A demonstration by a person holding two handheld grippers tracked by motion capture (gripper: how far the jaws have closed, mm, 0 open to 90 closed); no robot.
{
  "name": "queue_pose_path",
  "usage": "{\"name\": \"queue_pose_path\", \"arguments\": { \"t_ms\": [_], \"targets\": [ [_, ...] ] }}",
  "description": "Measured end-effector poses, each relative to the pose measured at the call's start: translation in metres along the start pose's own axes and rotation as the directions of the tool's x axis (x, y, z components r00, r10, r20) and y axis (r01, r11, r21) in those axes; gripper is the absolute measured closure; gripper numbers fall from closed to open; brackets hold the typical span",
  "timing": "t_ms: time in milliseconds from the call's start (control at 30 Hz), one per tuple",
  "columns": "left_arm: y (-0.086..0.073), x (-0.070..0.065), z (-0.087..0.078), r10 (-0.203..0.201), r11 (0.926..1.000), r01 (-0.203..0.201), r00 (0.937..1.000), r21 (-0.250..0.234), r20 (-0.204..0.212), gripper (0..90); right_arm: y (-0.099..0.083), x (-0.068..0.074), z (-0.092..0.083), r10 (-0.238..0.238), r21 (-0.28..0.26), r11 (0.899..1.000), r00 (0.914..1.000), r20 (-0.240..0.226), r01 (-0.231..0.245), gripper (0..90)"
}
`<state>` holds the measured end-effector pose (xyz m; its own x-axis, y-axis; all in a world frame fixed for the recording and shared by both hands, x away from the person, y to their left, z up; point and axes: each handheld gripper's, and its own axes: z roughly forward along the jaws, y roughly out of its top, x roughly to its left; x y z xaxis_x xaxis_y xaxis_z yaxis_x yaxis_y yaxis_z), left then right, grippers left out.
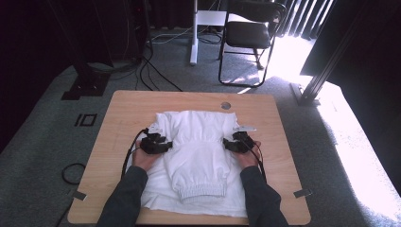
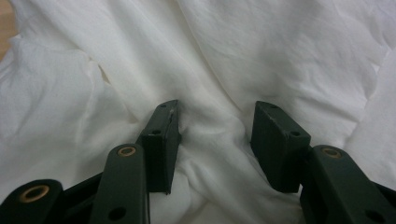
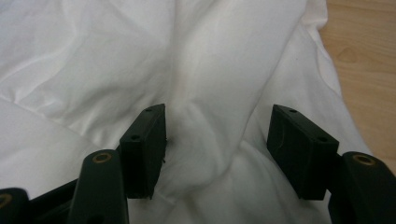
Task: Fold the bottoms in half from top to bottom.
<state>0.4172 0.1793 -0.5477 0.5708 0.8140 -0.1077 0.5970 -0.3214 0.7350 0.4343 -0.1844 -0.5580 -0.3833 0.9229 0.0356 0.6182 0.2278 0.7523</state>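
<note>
Between the two black jaws of the left claw (image 2: 215, 135) sits a small bump of white cloth, but the jaws stand apart and do not squeeze it, so this claw is open. Over on the other side the right claw (image 3: 217, 140) is open too, with a soft ridge of the same cloth lying loose in its gap. Both claws rest on a white garment (image 1: 198, 151), one at each side of its middle, where the cloth pulls in narrow. It looks like a white top with its stretchy hem (image 1: 202, 193) near the person, and it lies spread on the wooden bench (image 1: 127, 101) on top of more white cloth. Part of the folding looks done, since the sides seem to be tucked in and the shape is long and thin. It is still bumpy and wrinkled, though. I think what is left is to pinch the cloth, fold the long shape in half, and pat it flat. Past the bench there is grey carpet, some black cables (image 1: 156, 75) and a black chair (image 1: 248, 35) in bright sun
</note>
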Motion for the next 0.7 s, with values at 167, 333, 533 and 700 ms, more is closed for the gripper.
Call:
{"name": "queue_pose_path", "arguments": {
  "t_ms": [167,333,533,700],
  "targets": [
    [-0.017,-0.015,-0.016,0.015,0.9999,-0.016,0.9998,0.002,0.013,52.9,-0.015,0.006,-0.017,-0.024,0.012,1.000,0.9994,-0.026,0.024,37.1],
    [-0.029,-0.030,-0.028,0.022,0.9994,-0.023,0.9989,0.026,0.040,52.8,-0.028,0.010,-0.034,-0.041,0.038,0.998,0.9981,-0.047,0.043,37.1],
    [-0.021,-0.031,-0.048,-0.001,0.9983,0.004,0.9980,-0.058,0.064,46.7,-0.025,0.009,-0.044,-0.045,0.063,0.997,0.9970,-0.064,0.049,32.3],
    [0.016,-0.008,-0.057,-0.061,0.9881,0.063,0.9979,-0.140,0.020,33.1,-0.002,-0.001,-0.049,0.019,-0.019,1.000,0.9966,-0.081,-0.021,22.0]
  ]
}}
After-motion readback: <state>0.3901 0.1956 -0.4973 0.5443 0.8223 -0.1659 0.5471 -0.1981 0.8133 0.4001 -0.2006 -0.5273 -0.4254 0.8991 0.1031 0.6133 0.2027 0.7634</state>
